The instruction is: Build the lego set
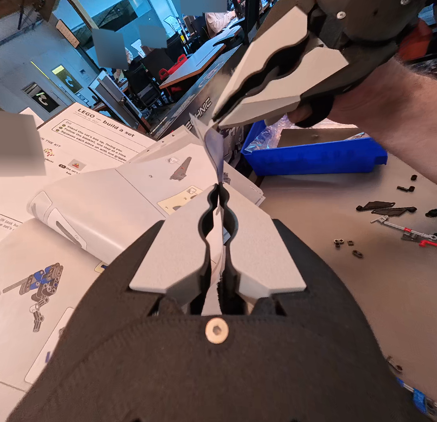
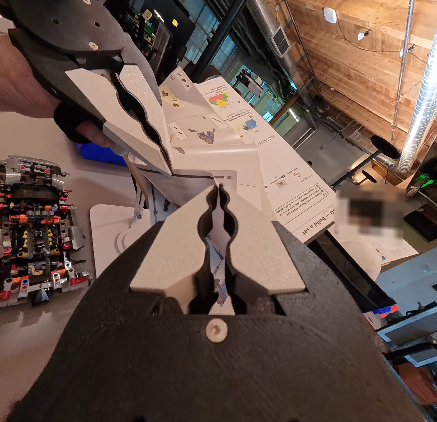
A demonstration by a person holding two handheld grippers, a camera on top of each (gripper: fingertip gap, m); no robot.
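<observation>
The open instruction booklet (image 1: 106,198) lies on the table. One of its pages (image 1: 214,146) stands up, seen edge-on. My left gripper (image 1: 218,186) is shut on this page near its lower part. The right gripper (image 1: 215,122) shows above it, its tips closed on the page's upper corner. In the right wrist view my right gripper (image 2: 218,187) is shut on the curled corner of the page (image 2: 186,186), and the left gripper (image 2: 168,170) pinches the same page from the upper left. A partly built lego model (image 2: 35,233) stands at the left.
A blue bin (image 1: 314,155) holding plastic bags stands behind the booklet at the right. Loose black, grey and red parts (image 1: 387,207) lie on the table at the right. The set's dark box (image 1: 189,108) stands behind. A printed task sheet (image 1: 99,136) lies beside the booklet. The partly built lego model (image 2: 35,233) is about 30 centimeters from both grippers' fingertips.
</observation>
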